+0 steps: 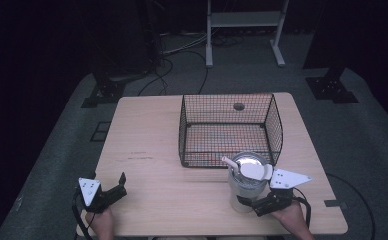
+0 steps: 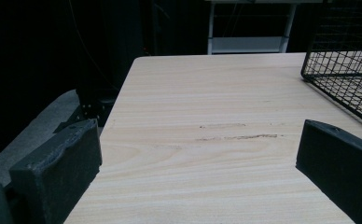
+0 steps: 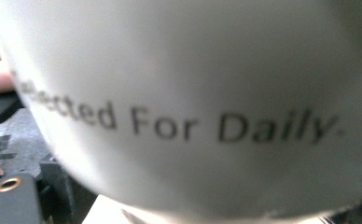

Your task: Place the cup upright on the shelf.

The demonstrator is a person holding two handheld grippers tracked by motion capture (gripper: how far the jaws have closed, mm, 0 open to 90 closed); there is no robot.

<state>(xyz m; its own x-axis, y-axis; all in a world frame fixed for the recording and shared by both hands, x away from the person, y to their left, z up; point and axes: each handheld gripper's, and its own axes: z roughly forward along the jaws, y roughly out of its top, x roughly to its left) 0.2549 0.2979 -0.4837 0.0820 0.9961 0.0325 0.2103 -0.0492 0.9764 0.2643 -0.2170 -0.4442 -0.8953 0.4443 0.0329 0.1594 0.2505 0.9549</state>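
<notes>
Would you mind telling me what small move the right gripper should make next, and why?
Probably lift the tumbler slightly: the right gripper appears closed on its side, and the wire basket stands just behind it, seemingly empty, so it likely needs height to pass over the rim.

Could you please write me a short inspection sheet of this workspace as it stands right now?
Surface: wooden table, faint dark scuff marks left of centre.
Job's things: white cup with lid and straw, upright on the table just in front of the wire basket; print reads "For Daily".
Clutter: nothing seen.
Grippers: right gripper at the cup's lower side, jaw state hidden; left gripper open over bare table.
Cables: one trails from each gripper; more on the floor behind.
Surroundings: grey carpet, dark stands, white frame.
</notes>
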